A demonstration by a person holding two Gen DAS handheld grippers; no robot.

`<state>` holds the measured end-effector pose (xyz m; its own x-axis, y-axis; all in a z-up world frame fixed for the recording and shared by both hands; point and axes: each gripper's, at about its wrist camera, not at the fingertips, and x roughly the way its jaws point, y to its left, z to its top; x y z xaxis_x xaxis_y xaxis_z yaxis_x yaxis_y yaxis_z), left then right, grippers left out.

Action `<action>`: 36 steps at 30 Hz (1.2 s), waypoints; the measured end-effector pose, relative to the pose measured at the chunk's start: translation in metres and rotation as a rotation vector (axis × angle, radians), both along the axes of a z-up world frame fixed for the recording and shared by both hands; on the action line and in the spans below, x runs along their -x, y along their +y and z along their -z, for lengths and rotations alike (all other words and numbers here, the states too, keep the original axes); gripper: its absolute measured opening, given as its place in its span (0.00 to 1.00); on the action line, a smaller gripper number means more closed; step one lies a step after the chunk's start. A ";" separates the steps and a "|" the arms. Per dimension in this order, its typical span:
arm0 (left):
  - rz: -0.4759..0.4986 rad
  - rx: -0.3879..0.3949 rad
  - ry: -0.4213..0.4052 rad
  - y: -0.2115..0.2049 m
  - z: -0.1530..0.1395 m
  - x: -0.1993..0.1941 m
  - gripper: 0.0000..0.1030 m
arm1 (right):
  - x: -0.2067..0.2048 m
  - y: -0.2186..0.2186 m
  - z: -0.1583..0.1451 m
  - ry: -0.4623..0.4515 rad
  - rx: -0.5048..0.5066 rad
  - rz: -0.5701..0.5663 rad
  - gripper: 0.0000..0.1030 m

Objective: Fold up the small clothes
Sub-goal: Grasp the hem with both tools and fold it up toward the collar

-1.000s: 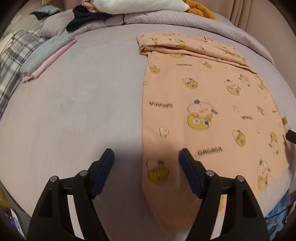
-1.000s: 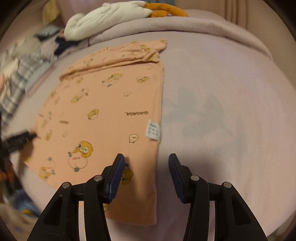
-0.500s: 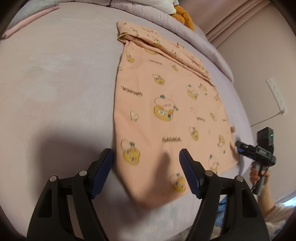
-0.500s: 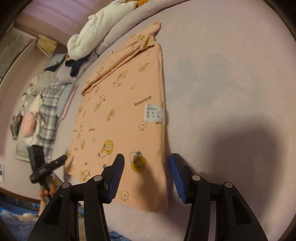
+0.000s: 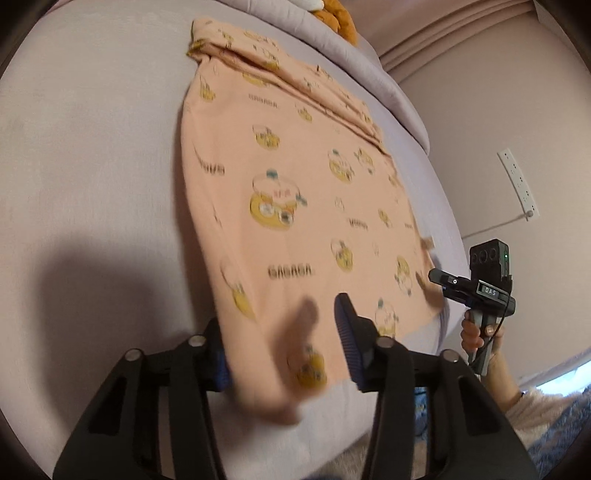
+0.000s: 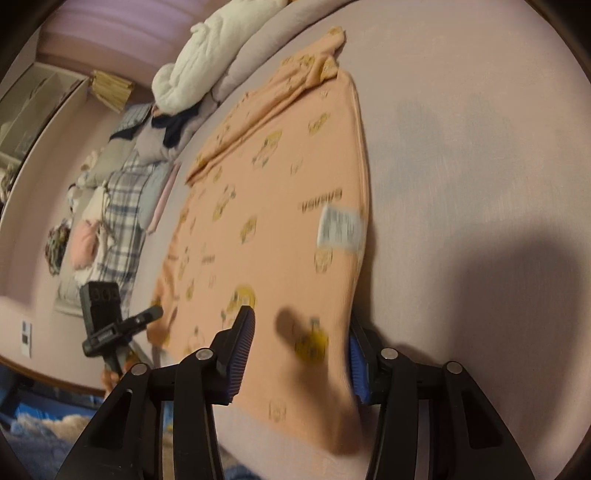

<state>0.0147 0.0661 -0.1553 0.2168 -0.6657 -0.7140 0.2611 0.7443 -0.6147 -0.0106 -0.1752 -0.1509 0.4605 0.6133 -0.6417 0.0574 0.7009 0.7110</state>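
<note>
A peach garment point(image 5: 295, 192) with yellow cartoon prints lies flat on the pale lilac bed point(image 5: 92, 166), its far end folded over. My left gripper point(image 5: 280, 325) is at the near left corner of the hem. Its jaws are closing, with cloth between them, and the left finger is partly hidden behind the fabric. My right gripper point(image 6: 301, 321) straddles the near right corner of the garment point(image 6: 280, 206), just below the white care label point(image 6: 340, 229). It stands open, with cloth between the fingers. Each view shows the other gripper at the far corner: right gripper point(image 5: 434, 275), left gripper point(image 6: 155, 312).
A white bundle point(image 6: 199, 55) and an orange plush toy point(image 5: 340, 22) lie at the bed's far end. Plaid and pink clothes point(image 6: 118, 206) are piled along the left side. A wall socket strip point(image 5: 517, 181) hangs to the right. The bed's near edge is just below both grippers.
Both grippers tipped down and closed in on the near hem corners, which now sit between their fingers. The left jaws have narrowed. The hem looks slightly ruffled.
</note>
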 end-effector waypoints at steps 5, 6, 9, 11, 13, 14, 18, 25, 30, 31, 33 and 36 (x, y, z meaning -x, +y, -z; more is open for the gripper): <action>-0.004 -0.001 0.031 -0.001 0.006 -0.006 0.21 | 0.005 -0.004 0.008 0.021 -0.031 0.016 0.30; -0.015 0.005 0.043 0.001 0.007 -0.009 0.15 | 0.002 -0.005 0.009 0.028 -0.031 0.024 0.24; -0.048 0.031 0.075 0.004 0.012 -0.016 0.05 | -0.006 -0.004 0.011 0.029 -0.003 0.030 0.05; -0.054 0.037 0.060 0.006 0.007 -0.013 0.05 | -0.005 -0.005 0.009 0.018 -0.005 0.034 0.05; -0.058 0.069 0.052 0.008 0.002 -0.009 0.05 | -0.001 -0.007 0.005 -0.004 -0.054 0.042 0.05; -0.060 0.109 0.049 0.012 -0.002 -0.008 0.05 | 0.001 -0.007 0.002 -0.021 -0.078 0.044 0.05; -0.078 0.235 0.020 0.020 -0.019 -0.009 0.05 | 0.002 -0.006 -0.019 -0.115 -0.160 0.036 0.05; -0.079 0.302 -0.061 0.018 -0.047 -0.018 0.04 | -0.014 0.004 -0.050 -0.244 -0.248 0.029 0.05; -0.099 0.343 -0.133 0.016 -0.071 -0.041 0.04 | -0.031 0.003 -0.066 -0.309 -0.268 0.055 0.05; -0.105 0.348 -0.146 0.013 -0.074 -0.046 0.04 | -0.035 0.002 -0.069 -0.321 -0.268 0.062 0.05; -0.120 0.359 -0.170 0.012 -0.080 -0.057 0.04 | -0.044 0.001 -0.076 -0.344 -0.259 0.073 0.05; -0.147 0.375 -0.190 0.013 -0.084 -0.075 0.04 | -0.057 -0.007 -0.083 -0.376 -0.258 0.091 0.05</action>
